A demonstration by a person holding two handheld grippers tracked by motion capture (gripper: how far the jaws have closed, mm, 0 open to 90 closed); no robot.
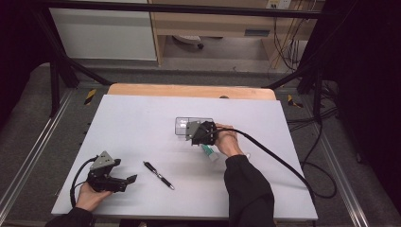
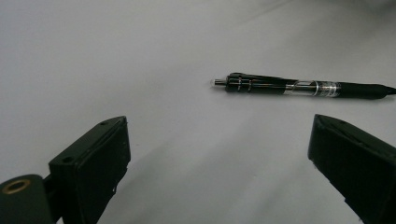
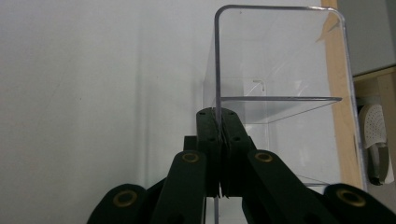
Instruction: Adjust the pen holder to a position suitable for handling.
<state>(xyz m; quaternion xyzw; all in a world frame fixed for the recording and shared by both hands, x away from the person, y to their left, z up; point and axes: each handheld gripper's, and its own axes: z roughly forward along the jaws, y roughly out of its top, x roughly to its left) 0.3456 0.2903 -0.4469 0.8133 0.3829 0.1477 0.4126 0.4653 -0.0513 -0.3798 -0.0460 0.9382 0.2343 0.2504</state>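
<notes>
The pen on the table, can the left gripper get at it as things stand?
Probably yes: the left gripper has its jaws open, and the pen lies flat just ahead with bare table between them.

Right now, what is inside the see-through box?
Nothing that I can see. The clear box has a clear divider, and the compartments look empty in the right gripper view. The right gripper, shut on the box's wall, hides its lower near corner.

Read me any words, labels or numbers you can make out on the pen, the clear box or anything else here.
None can be read.
Pen: markings on the clear barrel, too blurred.
Clear box: no print.
Blue plate on the far shelf: too small.
Green-white item by the right hand: no legible text.
</notes>
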